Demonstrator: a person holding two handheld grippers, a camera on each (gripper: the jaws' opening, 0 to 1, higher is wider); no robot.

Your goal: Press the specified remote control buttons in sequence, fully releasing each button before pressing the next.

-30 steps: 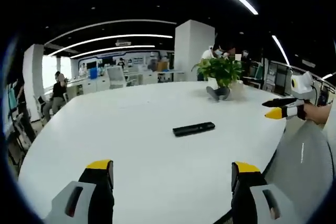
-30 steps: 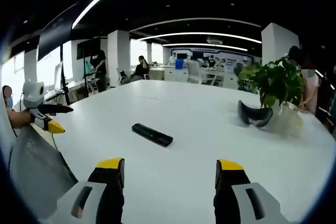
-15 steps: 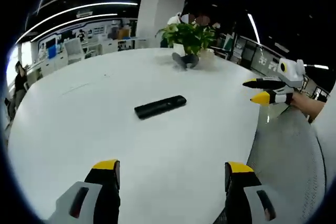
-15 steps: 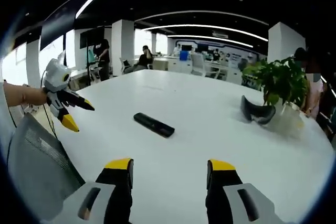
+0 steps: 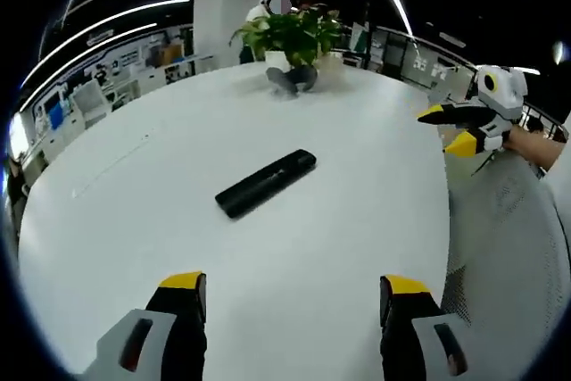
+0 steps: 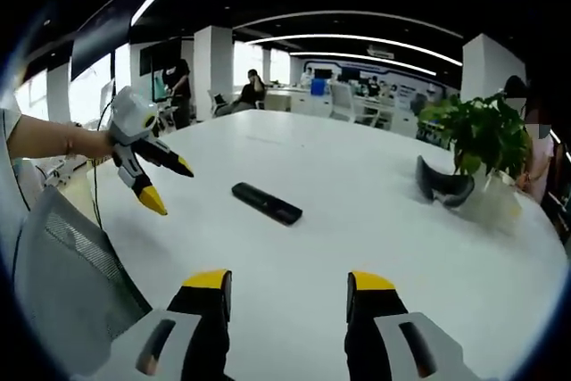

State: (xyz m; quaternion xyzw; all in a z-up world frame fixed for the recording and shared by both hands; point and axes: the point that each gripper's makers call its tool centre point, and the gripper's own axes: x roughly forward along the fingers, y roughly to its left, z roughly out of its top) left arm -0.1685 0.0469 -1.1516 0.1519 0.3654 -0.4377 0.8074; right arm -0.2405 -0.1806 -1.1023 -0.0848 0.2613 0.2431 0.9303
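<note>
remote control [image 5: 266,184]: one, black, lying flat on the white table [image 5: 134,220], well in from its edges, touched by neither claw | left gripper [image 5: 290,296]: jaws parted, empty, over the near edge | right gripper [image 6: 284,292]: jaws parted, empty, over the near edge | beyond: one potted plant [image 6: 482,136] near the far edge, one dark curved object [image 6: 443,186] beside it.

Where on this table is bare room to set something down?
The table is bare around the remote control and out to the near edge. The only crowded spot is the far side, where the potted plant and a dark curved object sit.
</note>
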